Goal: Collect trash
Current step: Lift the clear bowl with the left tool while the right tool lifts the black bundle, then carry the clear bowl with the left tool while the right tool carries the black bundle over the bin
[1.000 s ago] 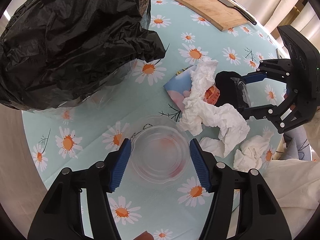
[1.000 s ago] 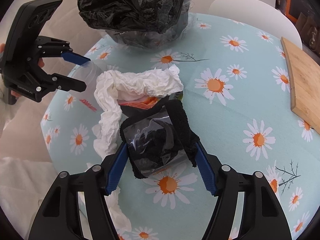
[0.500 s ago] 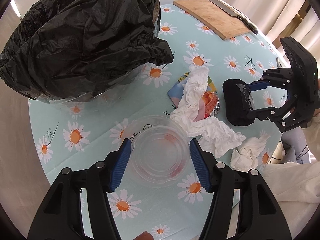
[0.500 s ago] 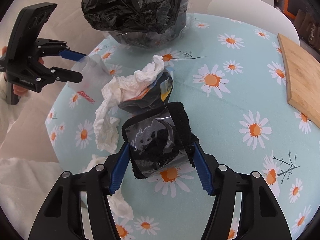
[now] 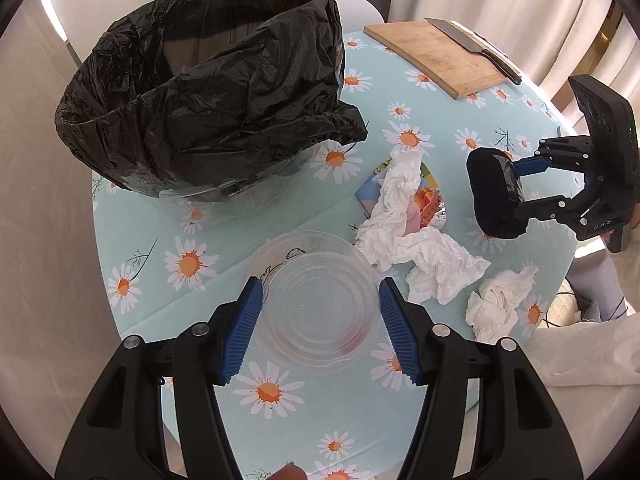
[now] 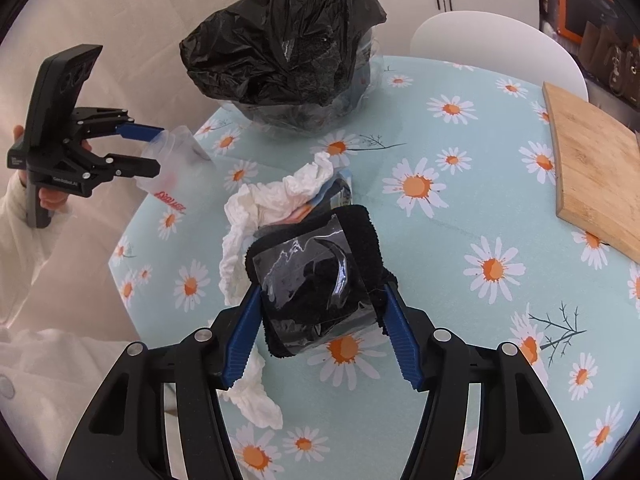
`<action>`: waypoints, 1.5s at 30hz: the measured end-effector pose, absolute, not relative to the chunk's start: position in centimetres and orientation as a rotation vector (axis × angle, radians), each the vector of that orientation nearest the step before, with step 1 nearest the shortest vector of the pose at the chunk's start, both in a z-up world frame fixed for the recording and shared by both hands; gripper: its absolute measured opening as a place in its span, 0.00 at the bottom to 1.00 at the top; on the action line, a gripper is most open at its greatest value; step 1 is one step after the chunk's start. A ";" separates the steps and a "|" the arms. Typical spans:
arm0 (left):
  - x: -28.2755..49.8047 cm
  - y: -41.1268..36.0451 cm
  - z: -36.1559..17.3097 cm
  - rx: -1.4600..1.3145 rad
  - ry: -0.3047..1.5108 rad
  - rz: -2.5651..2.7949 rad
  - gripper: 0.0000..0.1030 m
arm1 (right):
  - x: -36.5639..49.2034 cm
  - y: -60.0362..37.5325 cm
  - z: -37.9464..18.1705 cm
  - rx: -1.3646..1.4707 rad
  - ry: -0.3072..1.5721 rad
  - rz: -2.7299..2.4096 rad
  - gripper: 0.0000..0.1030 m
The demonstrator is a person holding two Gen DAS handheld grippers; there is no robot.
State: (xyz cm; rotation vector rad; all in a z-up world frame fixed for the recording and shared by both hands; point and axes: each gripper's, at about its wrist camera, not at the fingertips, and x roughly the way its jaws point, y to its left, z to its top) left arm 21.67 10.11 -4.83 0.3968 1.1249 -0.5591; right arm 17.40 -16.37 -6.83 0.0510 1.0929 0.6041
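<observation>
My left gripper is shut on a clear plastic cup and holds it above the table; it also shows in the right wrist view. My right gripper is shut on a black fuzzy bundle wrapped in clear film, lifted off the table; it also shows in the left wrist view. A bin lined with a black bag stands open at the back left. Crumpled white tissues and a coloured wrapper lie on the daisy tablecloth.
A wooden cutting board with a knife lies at the table's far right. Another tissue ball sits near the table's right edge. A white chair stands behind the table.
Both grippers have risen and pulled back from the table with their loads. The black bundle has come away from the tissue pile. The bin's open mouth has come into view.
</observation>
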 end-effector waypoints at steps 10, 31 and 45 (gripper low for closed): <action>20.1 12.6 -1.3 0.366 1.011 -0.522 0.59 | 17.9 -16.6 -3.3 0.082 0.991 0.627 0.54; 19.0 15.4 7.4 0.378 0.783 -0.519 0.59 | 22.1 -12.4 4.8 0.054 0.848 0.669 0.54; 19.6 16.0 10.9 0.372 0.633 -0.574 0.59 | 24.2 -10.5 9.7 0.113 0.734 0.722 0.54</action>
